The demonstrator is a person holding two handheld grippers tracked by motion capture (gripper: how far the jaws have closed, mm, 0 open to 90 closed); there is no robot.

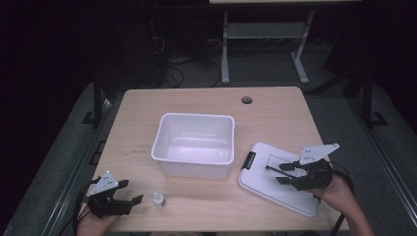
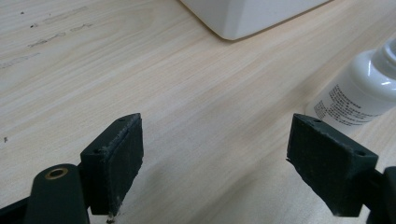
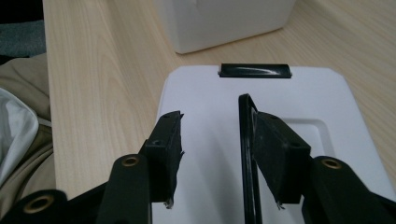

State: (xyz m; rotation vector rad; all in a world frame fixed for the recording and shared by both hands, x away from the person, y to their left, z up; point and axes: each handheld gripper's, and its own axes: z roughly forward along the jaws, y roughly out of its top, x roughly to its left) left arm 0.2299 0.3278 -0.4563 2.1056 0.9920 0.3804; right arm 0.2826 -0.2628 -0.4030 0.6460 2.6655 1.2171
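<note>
A white lid (image 1: 265,186) lies flat on the table at the right, with a black clip (image 1: 248,161) on its end toward the bin. My right gripper (image 1: 281,173) hovers just over the lid, jaws apart. In the right gripper view the gripper (image 3: 217,135) is open over the lid (image 3: 299,93), and a thin black handle bar (image 3: 245,140) stands upright against the inner face of the right-hand pad; the other pad is clear of it. My left gripper (image 1: 133,191) rests open at the front left, beside a small white bottle (image 1: 158,199). The left gripper (image 2: 215,140) holds nothing, with the bottle (image 2: 369,88) just outside its right-hand jaw.
An empty white bin (image 1: 194,116) stands mid-table, and its corner (image 2: 247,16) is ahead of the left gripper. The wooden table (image 1: 275,118) has a cable hole (image 1: 247,100) at the back. The person's clothing (image 3: 18,140) is beyond the table edge.
</note>
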